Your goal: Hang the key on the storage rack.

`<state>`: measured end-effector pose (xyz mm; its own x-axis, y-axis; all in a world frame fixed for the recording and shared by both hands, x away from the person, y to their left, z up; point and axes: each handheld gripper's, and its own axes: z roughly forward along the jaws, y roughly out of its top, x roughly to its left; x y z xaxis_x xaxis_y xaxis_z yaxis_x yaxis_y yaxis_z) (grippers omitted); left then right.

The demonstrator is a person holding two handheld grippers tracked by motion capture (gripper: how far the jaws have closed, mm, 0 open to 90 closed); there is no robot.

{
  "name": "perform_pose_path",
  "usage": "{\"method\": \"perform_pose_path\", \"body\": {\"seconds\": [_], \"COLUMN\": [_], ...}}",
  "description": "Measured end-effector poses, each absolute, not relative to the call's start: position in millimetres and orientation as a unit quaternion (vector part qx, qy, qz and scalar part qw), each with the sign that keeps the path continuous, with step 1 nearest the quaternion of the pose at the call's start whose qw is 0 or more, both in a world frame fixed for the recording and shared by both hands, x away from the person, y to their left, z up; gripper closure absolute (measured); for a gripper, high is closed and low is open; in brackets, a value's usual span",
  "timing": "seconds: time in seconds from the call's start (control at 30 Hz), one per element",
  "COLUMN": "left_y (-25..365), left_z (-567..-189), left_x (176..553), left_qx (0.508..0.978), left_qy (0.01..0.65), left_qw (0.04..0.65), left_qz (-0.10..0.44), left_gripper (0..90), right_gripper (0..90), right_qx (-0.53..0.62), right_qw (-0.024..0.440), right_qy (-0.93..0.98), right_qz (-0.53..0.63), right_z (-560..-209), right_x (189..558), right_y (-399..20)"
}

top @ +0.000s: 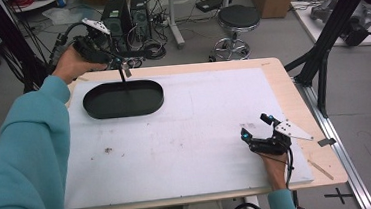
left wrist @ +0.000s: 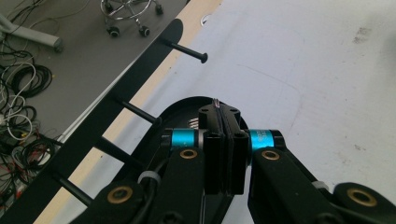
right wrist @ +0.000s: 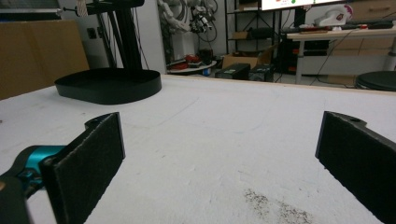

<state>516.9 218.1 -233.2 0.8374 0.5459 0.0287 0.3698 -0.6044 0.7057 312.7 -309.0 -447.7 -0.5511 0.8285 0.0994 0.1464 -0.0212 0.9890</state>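
A black stand has an oval base (top: 148,100) at the table's far left, a thin post (top: 123,83) rising from it, and a top bar with several pegs (left wrist: 93,126). My left gripper (top: 120,64) hovers over that base beside the top of the post. Its jaws (left wrist: 224,112) are pressed together, with a thin metal piece (left wrist: 217,100) poking out between the pads; what it is I cannot tell. My right gripper (top: 258,127) lies low on the white mat at the near right, open (right wrist: 219,154), nothing between its pads. The base (right wrist: 107,86) is far ahead of it.
A white mat (top: 186,134) covers most of the wooden table (top: 293,101). Dark specks (right wrist: 275,207) lie on the mat just ahead of the right gripper. Beyond the far edge stand a stool (top: 237,17) and computer towers (top: 126,14); black frame legs (top: 320,59) rise at the right.
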Motion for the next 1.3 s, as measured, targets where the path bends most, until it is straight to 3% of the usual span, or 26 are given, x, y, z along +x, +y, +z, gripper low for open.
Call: {"method": "perform_pose_path", "body": {"seconds": [1.3], "left_y": [212], "left_z": [-253], "left_x": [539], "left_qx": [0.879], "left_qy": [0.331], "left_qw": [0.314], "left_qz": [0.136], "left_gripper": [88.2], "right_gripper": [0.5], "right_qx": [0.365], "right_qw": [0.295], "right_qy": [0.641], "right_qz": [0.607], "right_z": [-449], "right_x": [309], "right_y": [-308]}}
